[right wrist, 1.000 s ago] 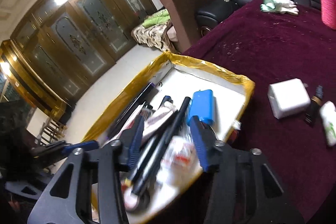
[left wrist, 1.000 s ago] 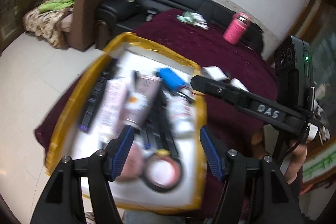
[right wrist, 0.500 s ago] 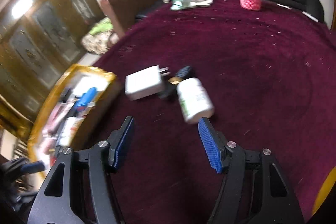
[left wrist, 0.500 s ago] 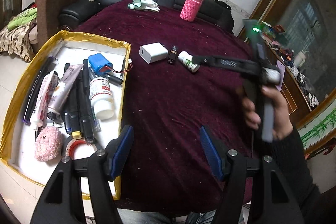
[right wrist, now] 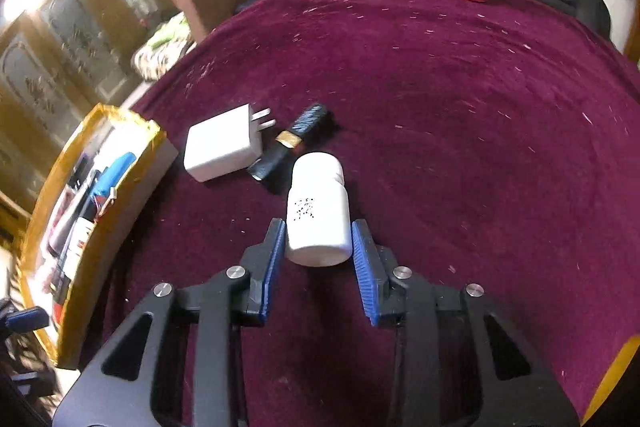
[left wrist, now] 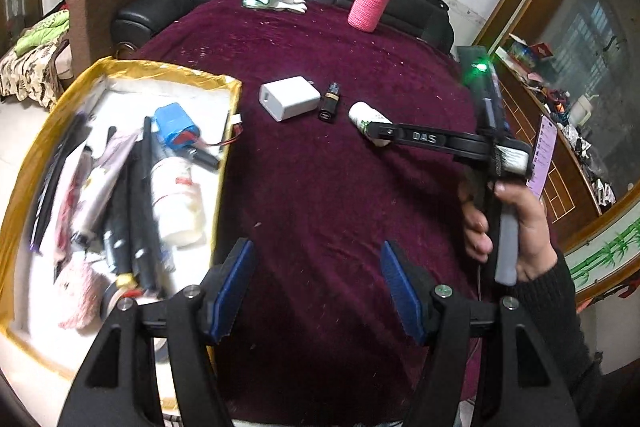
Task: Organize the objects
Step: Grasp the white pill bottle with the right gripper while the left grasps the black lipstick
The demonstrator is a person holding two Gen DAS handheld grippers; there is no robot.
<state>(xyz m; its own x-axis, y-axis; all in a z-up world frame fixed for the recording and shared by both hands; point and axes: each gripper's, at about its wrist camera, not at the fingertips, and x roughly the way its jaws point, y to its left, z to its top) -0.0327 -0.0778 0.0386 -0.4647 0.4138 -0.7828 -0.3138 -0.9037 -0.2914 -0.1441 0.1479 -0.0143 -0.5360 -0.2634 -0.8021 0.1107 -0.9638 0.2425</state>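
The white bottle [right wrist: 318,215] lies on its side on the maroon worktop [right wrist: 460,115], cap end away from the right wrist camera, base between the blue pads of the right gripper [right wrist: 319,251]. The jaws have just been closing around it; the pads sit flush against both flanks of the body, so I judge it gripped, though the squeeze may not be firm yet. Just beyond its cap lie a black tube [right wrist: 294,143] with a gold band and a white charger [right wrist: 222,147], the tube almost touching the cap. The gold-edged tray [left wrist: 132,73], already crowded with pens, a blue battery pack [left wrist: 176,129] and another bottle, stands well to the left.

The left gripper [left wrist: 316,285] hangs open over bare cloth beside the tray, holding nothing.

The bottle looks like hard, smooth plastic: stiff and probably light. The round wall is slippery and gives the flat pads only a narrow line of contact each side, so it could roll or pivot in the hold. The grip sits near the base; taking it closer to mid-body would likely balance it better and keep the cap end from drooping on the way to the tray. Lifting straight up should spare the tube a knock.
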